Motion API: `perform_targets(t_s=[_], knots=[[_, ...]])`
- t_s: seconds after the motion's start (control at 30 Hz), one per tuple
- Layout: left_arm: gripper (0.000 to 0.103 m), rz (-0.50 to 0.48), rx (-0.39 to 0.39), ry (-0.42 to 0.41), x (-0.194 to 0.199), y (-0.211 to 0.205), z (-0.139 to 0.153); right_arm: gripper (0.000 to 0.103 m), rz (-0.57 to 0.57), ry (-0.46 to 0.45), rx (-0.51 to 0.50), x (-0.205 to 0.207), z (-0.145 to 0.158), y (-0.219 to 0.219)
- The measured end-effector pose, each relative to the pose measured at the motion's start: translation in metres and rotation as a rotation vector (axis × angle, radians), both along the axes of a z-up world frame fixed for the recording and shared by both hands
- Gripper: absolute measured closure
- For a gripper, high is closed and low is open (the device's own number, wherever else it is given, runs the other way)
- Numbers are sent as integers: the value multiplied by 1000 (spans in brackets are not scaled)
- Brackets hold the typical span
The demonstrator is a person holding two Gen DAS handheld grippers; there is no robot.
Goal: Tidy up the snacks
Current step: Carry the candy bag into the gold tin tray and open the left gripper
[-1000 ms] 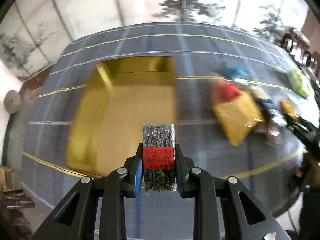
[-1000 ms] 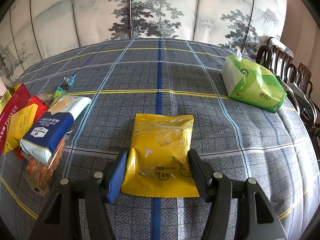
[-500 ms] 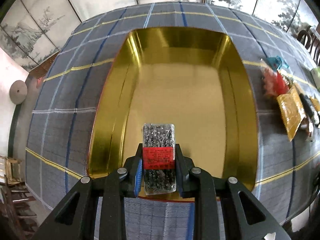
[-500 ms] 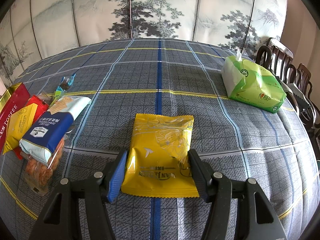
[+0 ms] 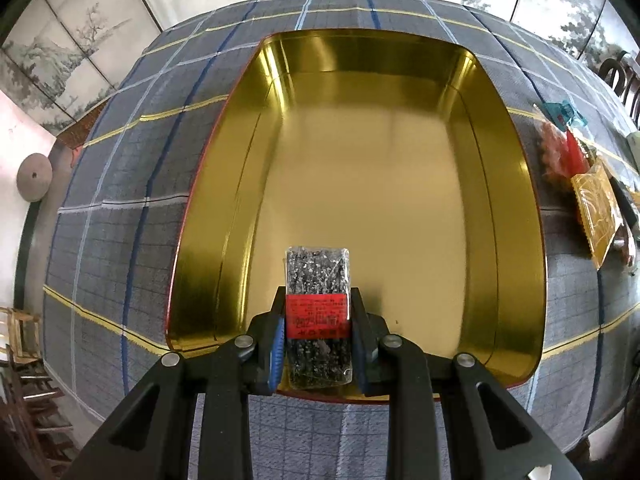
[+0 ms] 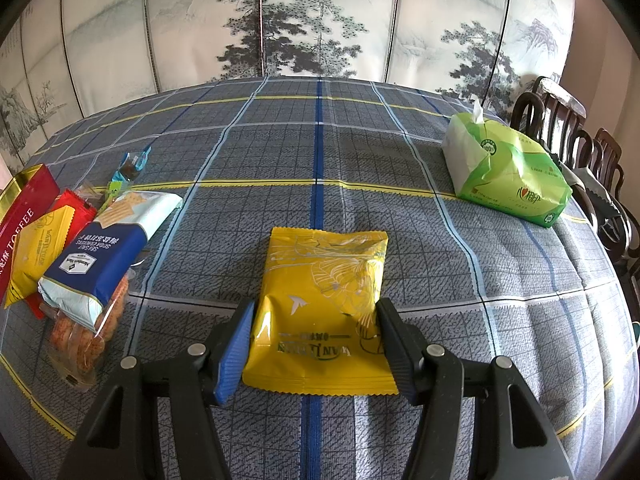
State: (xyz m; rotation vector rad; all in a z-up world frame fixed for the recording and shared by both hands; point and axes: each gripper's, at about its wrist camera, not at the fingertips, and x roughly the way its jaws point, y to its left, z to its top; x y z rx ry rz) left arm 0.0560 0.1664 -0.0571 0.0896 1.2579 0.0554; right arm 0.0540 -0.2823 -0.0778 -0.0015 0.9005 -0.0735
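My left gripper [image 5: 318, 334] is shut on a clear pack of dark snack with a red label [image 5: 318, 316] and holds it over the near edge of a gold tin tray [image 5: 224, 216]. My right gripper [image 6: 316, 346] is shut on a yellow snack bag [image 6: 320, 304] that rests on the plaid tablecloth. A pile of snacks lies to the left in the right wrist view: a blue and white cracker pack [image 6: 104, 248], a yellow bag [image 6: 36, 248], a red toffee box [image 6: 22, 216] and a clear bag of orange snacks [image 6: 84, 332].
A green tissue pack [image 6: 508, 172] stands at the table's far right, with dark wooden chairs [image 6: 580, 152] behind it. The snack pile [image 5: 588, 200] also shows right of the tray in the left wrist view. A painted folding screen stands behind the table.
My left gripper has moved with the pack to the tray and now hangs lower over its near edge. The right gripper and yellow bag have not moved.
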Motion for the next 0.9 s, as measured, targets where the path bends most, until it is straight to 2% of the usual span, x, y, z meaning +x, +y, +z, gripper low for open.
perform_targets(t_s=[0.57,0.63,0.8,0.9], knots=[[74,8,-2,-2,2,0,0,42,0,0,-3,0,0,1],[65,10,5,-8,2,1,1,42,0,0,-3,0,0,0],[52,19,13,-30,3,4,8,42,0,-1,-3,-1,0,-1],[49,18,14,-49,2,4,15,43,-1,-2,-6,0,1,0]])
